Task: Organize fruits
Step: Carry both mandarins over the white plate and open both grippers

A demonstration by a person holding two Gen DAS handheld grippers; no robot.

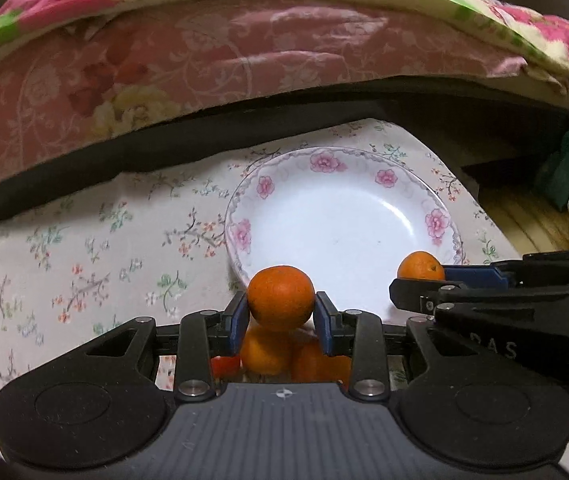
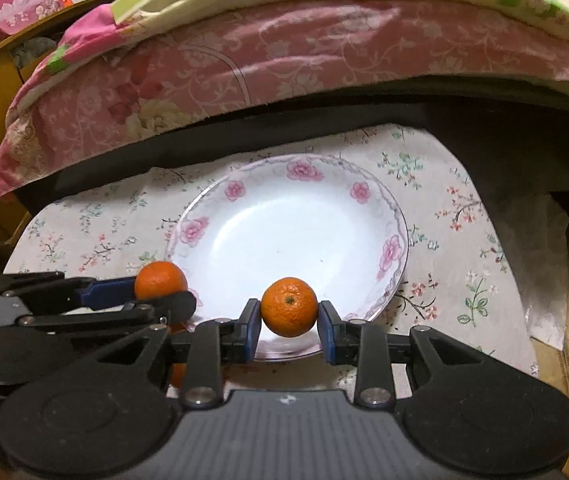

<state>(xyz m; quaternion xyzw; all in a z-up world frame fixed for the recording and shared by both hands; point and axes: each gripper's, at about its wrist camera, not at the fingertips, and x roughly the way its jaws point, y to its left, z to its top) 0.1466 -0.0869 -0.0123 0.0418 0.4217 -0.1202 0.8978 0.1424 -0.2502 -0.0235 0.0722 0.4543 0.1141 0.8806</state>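
With each hand-held gripper clamped on fruit, left gripping one mandarin, right another, both hang at the plate rim; next, lower and release inside.

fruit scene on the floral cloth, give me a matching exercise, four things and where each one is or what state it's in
Things:
1. left gripper
2. right gripper
3. plate
4. loose oranges

States:
A. empty, on the floral tablecloth
B. lying on the cloth under the left gripper
C. shut on an orange showing its stem end
D. shut on an orange at the plate's near rim

Pairs: 1-D, 2-C, 3-A, 4-B
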